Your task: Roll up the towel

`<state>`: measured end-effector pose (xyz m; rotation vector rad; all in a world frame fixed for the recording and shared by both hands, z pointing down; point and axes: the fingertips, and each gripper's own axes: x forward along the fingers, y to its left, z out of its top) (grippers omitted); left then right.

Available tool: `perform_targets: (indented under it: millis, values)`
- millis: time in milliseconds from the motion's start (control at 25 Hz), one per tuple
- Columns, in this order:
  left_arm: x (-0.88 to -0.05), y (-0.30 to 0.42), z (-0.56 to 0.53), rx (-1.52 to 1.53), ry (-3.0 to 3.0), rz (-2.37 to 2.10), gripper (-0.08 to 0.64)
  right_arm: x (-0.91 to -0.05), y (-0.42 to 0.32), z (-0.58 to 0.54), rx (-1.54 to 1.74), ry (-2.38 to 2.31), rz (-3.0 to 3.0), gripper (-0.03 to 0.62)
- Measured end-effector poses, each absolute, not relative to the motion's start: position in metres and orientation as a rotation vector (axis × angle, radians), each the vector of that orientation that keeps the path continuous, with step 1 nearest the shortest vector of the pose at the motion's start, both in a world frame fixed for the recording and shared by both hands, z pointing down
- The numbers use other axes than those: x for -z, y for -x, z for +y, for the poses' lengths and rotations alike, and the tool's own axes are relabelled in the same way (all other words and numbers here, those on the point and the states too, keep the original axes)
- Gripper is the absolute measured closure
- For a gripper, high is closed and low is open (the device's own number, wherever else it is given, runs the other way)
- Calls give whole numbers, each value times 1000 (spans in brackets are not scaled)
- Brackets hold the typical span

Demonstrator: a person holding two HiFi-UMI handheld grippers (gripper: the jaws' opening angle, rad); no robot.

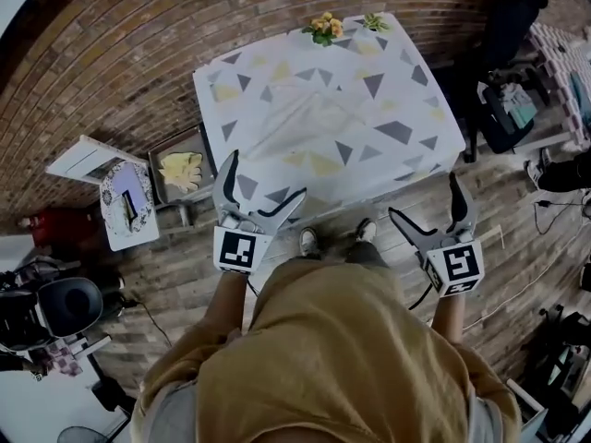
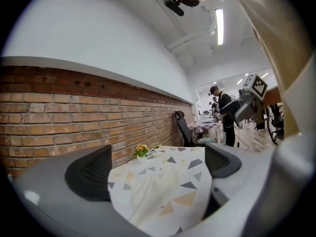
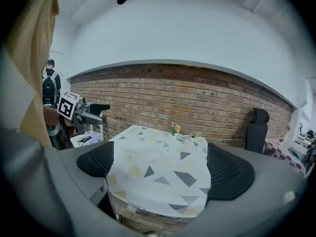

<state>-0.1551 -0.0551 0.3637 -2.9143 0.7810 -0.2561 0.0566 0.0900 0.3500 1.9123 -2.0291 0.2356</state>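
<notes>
A pale, creased towel (image 1: 309, 109) lies spread on the middle of a table covered by a white cloth with grey and yellow triangles (image 1: 406, 132). It also shows as a cream fold (image 2: 150, 189) in the left gripper view and as a faint patch (image 3: 148, 149) in the right gripper view. My left gripper (image 1: 263, 185) hangs open at the table's near left corner, holding nothing. My right gripper (image 1: 427, 199) is open and empty too, just off the near right corner. Both sets of jaws stand wide apart in front of the table's near edge (image 2: 155, 167) (image 3: 160, 164).
A small pot of yellow flowers (image 1: 323, 29) and a green plant (image 1: 374, 21) stand at the table's far edge by the brick wall. A low tray with a yellow object (image 1: 180, 172) and a white stool (image 1: 125, 201) sit left. A black chair (image 1: 508, 26) is right. My shoes (image 1: 309, 241) are at the table's near edge.
</notes>
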Motion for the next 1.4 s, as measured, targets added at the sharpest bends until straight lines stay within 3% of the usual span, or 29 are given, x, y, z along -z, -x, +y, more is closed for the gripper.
perform_targets:
  millis: [520,880,1280,1400]
  values:
    - [-349,125,-104,381,2685,1387,-60,-369,-129,-64,-117,-1358,-2445,31]
    - [-402,142,-85,387,2641,1699,-58,-408,-113,-86,-143,-1053,-2518,31]
    - [-457,165,-95,591,2652,1549,-49,-429,-81,-82,-110,-982,-2447,41]
    - [-474,168,-96,633,2668,1472,0,-436,-80,-83,-96,-1031,-2436,117]
